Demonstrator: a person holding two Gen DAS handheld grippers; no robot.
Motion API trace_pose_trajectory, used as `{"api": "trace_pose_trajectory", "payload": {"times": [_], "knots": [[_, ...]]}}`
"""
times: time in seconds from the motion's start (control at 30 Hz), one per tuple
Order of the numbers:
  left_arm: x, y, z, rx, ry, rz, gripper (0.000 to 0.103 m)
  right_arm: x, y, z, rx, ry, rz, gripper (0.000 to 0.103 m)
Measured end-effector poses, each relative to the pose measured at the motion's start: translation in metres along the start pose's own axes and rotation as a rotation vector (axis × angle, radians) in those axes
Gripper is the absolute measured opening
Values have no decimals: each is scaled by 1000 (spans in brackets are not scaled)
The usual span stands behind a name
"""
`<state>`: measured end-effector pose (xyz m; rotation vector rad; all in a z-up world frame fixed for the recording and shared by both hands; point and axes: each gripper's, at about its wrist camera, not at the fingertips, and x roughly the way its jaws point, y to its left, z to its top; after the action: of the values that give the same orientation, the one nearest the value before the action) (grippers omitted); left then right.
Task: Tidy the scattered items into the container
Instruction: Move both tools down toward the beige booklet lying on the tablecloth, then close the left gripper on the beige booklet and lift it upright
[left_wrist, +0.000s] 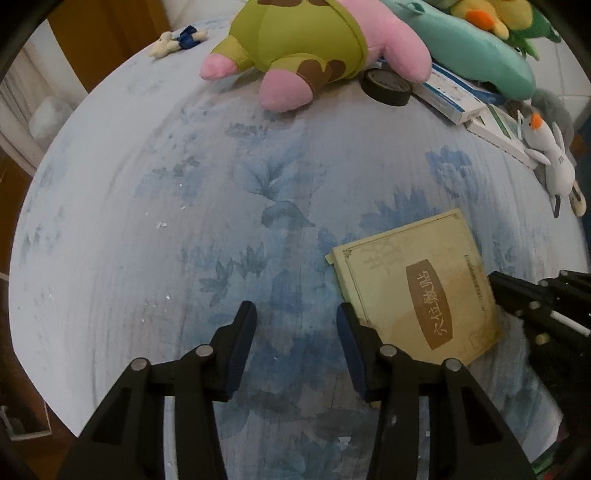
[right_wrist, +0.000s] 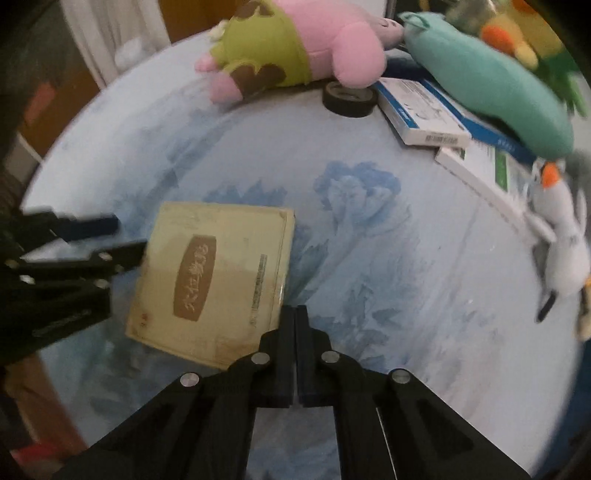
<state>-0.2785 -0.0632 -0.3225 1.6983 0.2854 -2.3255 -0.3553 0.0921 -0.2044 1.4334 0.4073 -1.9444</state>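
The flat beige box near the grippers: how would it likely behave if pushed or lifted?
The beige box lies flat on the blue floral cloth, so it would probably slide, not roll or tip. Its crisp edges suggest stiff card, likely light. Being thin and flush, it may be awkward to grip from above.

1. Home setting, looks like a bedroom or living room – a round table (left_wrist: 122, 206) covered in a pale blue flower-print cloth.
2. Soft toys piled at the far edge: pink plush in green shorts (left_wrist: 295, 48), teal plush (left_wrist: 480, 51), yellow and green plush (left_wrist: 495, 14), small white bird toy (left_wrist: 550, 151), tiny bear with blue bow (left_wrist: 177, 40).
3. Household clutter – black tape roll (left_wrist: 386, 86), flat blue-and-white boxes (left_wrist: 454, 96), a beige box with Chinese lettering (left_wrist: 417, 291).
4. Background: wooden furniture or door panels (left_wrist: 107, 40) and white curtain-like fabric (right_wrist: 110, 33) – domestic, not a lab or shop.
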Motion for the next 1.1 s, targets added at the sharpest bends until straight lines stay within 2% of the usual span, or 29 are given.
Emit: {"api": "trace_pose_trajectory", "payload": {"times": [0.07, 0.17, 0.27, 0.4, 0.5, 0.53, 0.63, 0.7, 0.8, 0.87, 0.97, 1.0, 1.03, 1.07, 1.1], "knots": [[2, 1, 2, -7, 2, 5, 43, -22, -14, 7, 75, -40, 119, 3], [2, 1, 5, -40, 15, -44, 43, -37, -12, 16, 119, -68, 285, 4], [-10, 1, 8, -49, -9, -48, 44, -47, 3, 22, 116, -73, 354, 4], [-45, 6, 7, -79, -45, -42, 46, -53, 19, 32, 93, -68, 393, 5], [-83, 26, 15, -99, -96, -54, 69, -48, 31, 39, 74, -64, 408, 12], [-96, 35, 20, -100, -118, -49, 73, -44, 34, 39, 74, -65, 414, 15], [-120, 38, 20, -93, -158, -61, 74, -20, 43, 34, 81, -70, 426, 21], [-122, 39, 18, -88, -166, -60, 74, -7, 48, 31, 89, -69, 437, 22], [-117, 36, 21, -67, -139, -70, 74, 4, 48, 12, 100, -70, 464, 23], [-126, 48, 15, -58, -131, -82, 74, 29, 68, 9, 101, -72, 495, 23], [-112, 42, 16, -28, -117, -28, 74, 39, 73, 5, 99, -62, 495, 23], [-106, 42, 14, -28, -99, -28, 62, 41, 71, 4, 108, -58, 488, 24], [-100, 41, 13, -27, -81, -29, 45, 41, 67, 1, 116, -55, 470, 25], [-93, 40, 11, -25, -63, -28, 37, 41, 62, -3, 125, -52, 447, 26], [-86, 37, 9, -21, -45, -26, 21, 40, 56, -7, 134, -50, 424, 28]]}}
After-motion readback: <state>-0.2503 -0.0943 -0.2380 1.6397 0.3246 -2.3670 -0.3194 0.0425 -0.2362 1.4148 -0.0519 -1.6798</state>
